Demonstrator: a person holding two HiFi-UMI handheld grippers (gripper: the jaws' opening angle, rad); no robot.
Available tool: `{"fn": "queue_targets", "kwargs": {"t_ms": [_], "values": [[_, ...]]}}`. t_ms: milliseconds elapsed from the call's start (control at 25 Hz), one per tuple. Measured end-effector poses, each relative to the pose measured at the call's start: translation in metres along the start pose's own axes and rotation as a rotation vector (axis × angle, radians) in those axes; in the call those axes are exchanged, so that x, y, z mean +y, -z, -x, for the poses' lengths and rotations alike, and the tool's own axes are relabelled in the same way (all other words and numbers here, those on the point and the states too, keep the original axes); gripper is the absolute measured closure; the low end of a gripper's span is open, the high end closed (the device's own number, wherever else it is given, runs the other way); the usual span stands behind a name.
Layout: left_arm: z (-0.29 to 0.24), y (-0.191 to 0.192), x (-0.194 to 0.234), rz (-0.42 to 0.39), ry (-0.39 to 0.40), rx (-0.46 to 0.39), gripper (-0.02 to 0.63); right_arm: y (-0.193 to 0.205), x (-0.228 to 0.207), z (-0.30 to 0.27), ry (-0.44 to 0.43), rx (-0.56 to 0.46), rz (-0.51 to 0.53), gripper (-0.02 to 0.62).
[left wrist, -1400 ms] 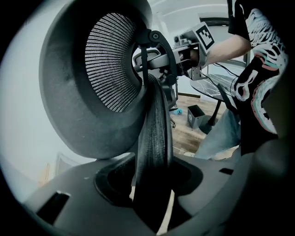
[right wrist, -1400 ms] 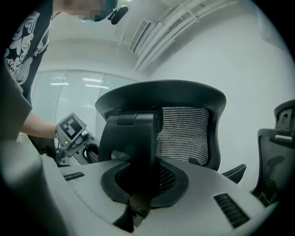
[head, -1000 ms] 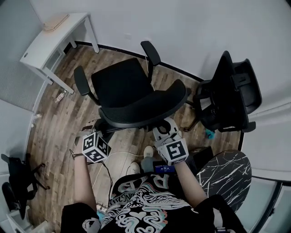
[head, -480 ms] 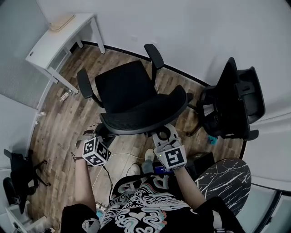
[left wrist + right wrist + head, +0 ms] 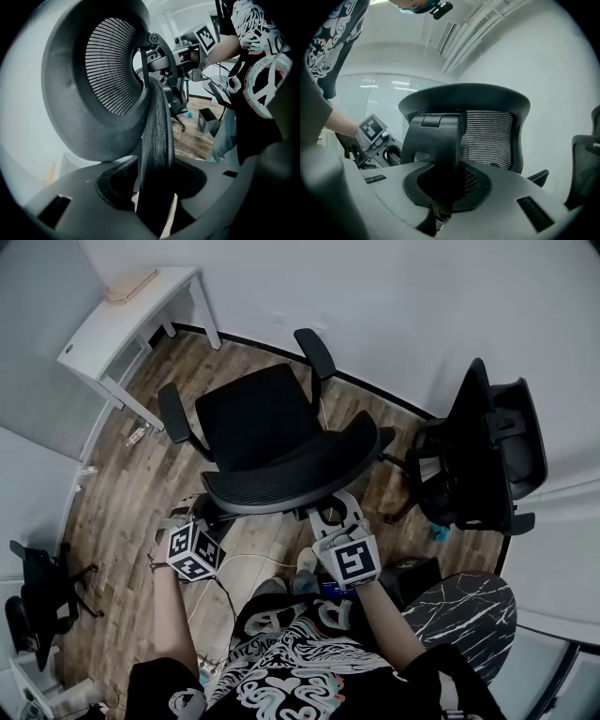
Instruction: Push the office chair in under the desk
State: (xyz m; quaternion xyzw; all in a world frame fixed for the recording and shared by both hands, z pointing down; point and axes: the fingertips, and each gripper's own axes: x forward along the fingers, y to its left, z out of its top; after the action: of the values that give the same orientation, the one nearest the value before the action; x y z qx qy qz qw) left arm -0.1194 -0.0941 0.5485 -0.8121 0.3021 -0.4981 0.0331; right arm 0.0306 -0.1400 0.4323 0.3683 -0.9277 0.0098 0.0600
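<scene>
Chair: black mesh-backed office chair with armrests (image 5: 258, 418) stands on brown wood-plank floor (image 5: 122, 484), well apart from the white desk (image 5: 122, 320) at upper left. Its seat is turned toward the desk and its backrest toward the person. It is not under the desk.

Left gripper (image 5: 200, 521): the head view places it at the backrest's left edge. Only its own view shows the grip, with the jaws closed on the backrest's padded mesh rim, which fills the gap between them. That view also takes in the right gripper's marker cube behind the backrest and a small black bin (image 5: 205, 120) on the floor.

Right gripper (image 5: 335, 514): the head view places it at the backrest's rear centre. Its own view shows the jaws clamped on the black plastic back-support spine (image 5: 438, 140).

Head view only: second black office chair (image 5: 487, 446) against the right wall, and dark round white-veined tabletop (image 5: 464, 601) beside the person.
</scene>
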Motion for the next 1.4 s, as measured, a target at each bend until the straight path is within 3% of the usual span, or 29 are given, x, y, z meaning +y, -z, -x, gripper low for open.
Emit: {"fn": "queue_targets", "kwargs": {"t_ms": [960, 1400], "values": [[-0.014, -0.016, 0.009, 0.055, -0.027, 0.009, 0.394, -0.003, -0.03, -0.009, -0.014, -0.062, 0.02, 0.558], [-0.033, -0.034, 0.025, 0.128, -0.006, 0.003, 0.4, -0.004, -0.064, -0.029, -0.044, -0.064, 0.015, 0.557]]}}
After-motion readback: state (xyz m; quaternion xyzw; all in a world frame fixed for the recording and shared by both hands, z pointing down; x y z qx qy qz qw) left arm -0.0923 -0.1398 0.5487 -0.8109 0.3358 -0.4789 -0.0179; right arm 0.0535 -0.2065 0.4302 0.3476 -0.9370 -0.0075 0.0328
